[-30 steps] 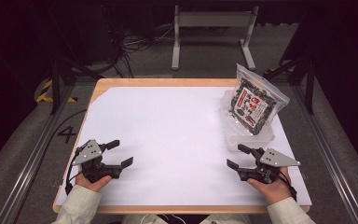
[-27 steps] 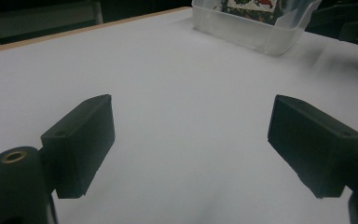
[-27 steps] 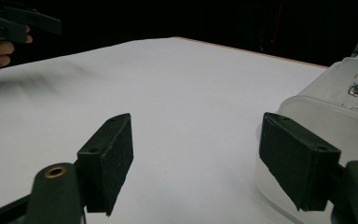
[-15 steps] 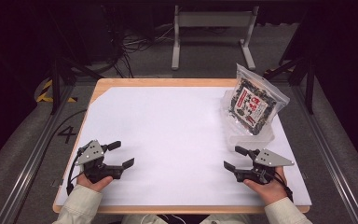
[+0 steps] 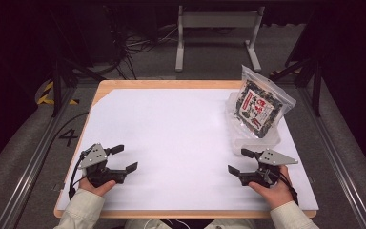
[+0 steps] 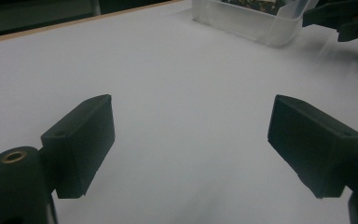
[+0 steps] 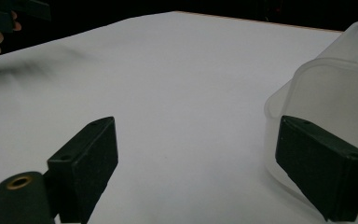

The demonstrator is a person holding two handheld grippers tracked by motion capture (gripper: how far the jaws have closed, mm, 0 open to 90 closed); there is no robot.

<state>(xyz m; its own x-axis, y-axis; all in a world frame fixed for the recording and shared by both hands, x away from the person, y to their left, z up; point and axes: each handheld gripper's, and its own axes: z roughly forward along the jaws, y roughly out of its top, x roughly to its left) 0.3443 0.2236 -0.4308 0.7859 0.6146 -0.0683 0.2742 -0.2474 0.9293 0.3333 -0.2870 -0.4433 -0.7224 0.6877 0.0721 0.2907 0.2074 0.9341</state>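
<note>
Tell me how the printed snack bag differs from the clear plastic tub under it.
The dark printed snack bag is soft and patterned, while the translucent plastic tub is rigid and plain. The bag leans tilted, jutting past the rim; the tub sits flat on the white table sheet. Both sit at the table's right.

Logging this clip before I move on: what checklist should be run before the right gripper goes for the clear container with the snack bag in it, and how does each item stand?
1. Right gripper open: ok. Its jaws have just been opening, and nothing is between them.
2. Left gripper open and holding nothing: ok.
3. Clear plastic container close to the right gripper: ok; its rounded wall sits just beyond one jaw in the right gripper view.
4. Snack bag sitting in the container: ok; it leans there, its top sticking out above the rim.
5. Bag sealed: cannot tell.
6. White tabletop bare between the grippers: ok.
</note>
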